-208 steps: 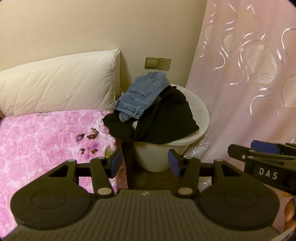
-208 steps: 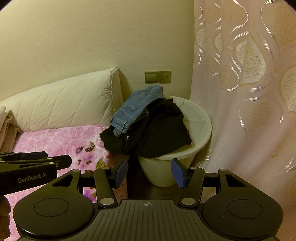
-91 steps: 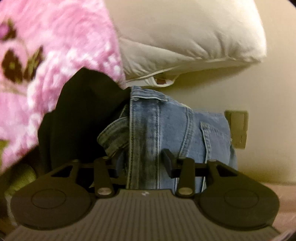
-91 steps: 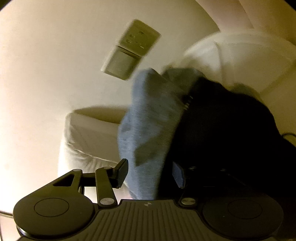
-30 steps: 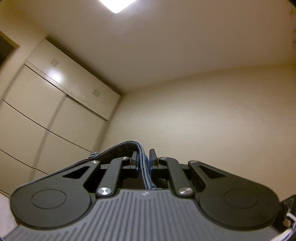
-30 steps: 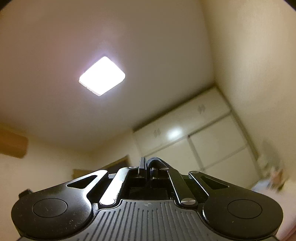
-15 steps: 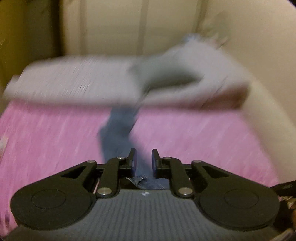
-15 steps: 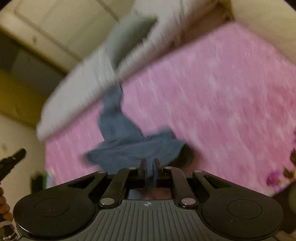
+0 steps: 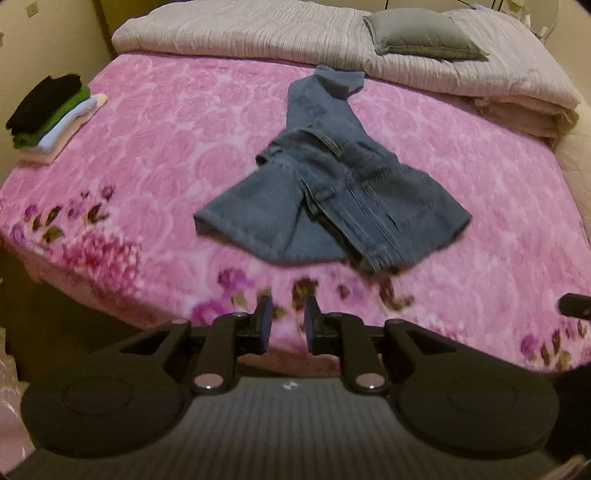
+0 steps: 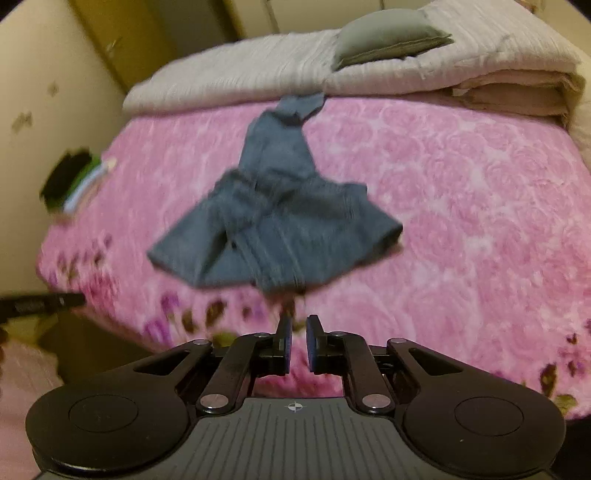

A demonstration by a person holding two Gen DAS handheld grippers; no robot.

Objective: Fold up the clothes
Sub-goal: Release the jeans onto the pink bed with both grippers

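Left wrist view: the left gripper [image 9: 287, 320] has just been opening; its jaws stand narrowly apart and empty. The crumpled blue denim jeans [image 9: 332, 192] lie mid-bed on the pink floral blanket [image 9: 155, 147], one leg running far toward the folded beige quilt [image 9: 258, 33]. Spread the bunched near hem flat before folding.

Right wrist view: the right gripper [image 10: 298, 344], also just opening, holds nothing. Motion blur obscures the jeans' seams and waistband.

Both wrist views tilt down, near bed's [image 9: 480, 280] foot, sharing jeans [image 9: 332, 192].
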